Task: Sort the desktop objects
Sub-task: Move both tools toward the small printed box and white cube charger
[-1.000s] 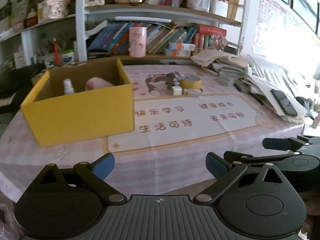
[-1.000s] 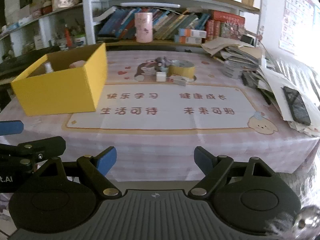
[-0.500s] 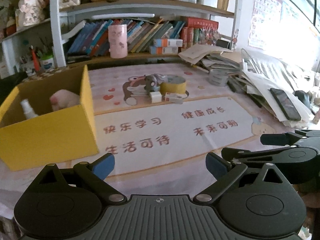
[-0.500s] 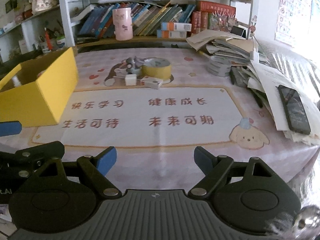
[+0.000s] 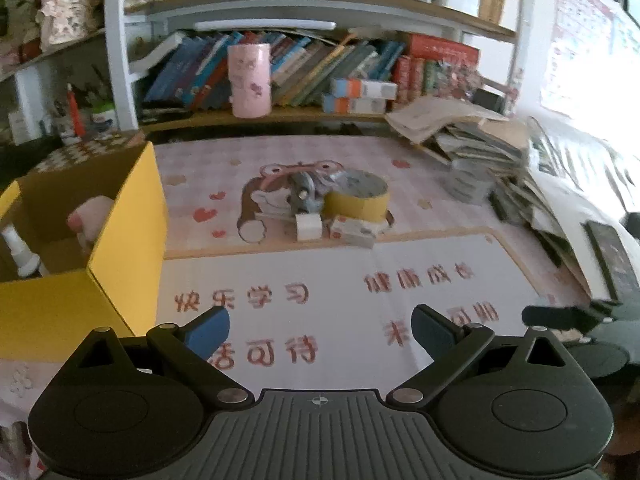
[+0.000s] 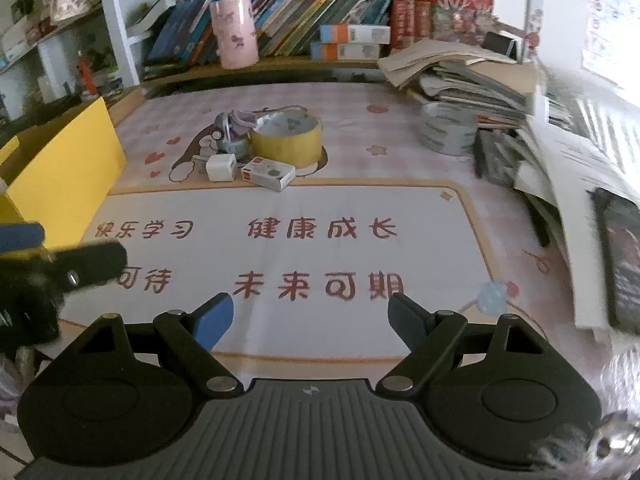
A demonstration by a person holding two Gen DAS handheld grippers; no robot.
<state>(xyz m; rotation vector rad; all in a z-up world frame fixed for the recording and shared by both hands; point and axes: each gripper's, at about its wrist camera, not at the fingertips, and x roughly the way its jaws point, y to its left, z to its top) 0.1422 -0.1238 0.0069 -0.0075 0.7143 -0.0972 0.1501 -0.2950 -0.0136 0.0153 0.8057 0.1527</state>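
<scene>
both the left gripper (image 5: 320,326) and right gripper (image 6: 310,314) hover wide and empty. ahead on the counter (image 6: 360,136), the light, rigid white charger cube (image 6: 221,167) looks easiest pinched across flat sides, beside the tape roll (image 6: 286,140).

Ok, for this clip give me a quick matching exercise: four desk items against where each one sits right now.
Items:
1. tape roll
2. spray bottle
3. pink cylinder
4. black phone

Places:
A. on the shelf, in front of the books
B. inside the yellow box
C. on the papers at the right edge
D. mid-desk, behind the small white carton

Pairs: 1-D, 2-B, 3-A, 4-C
</scene>
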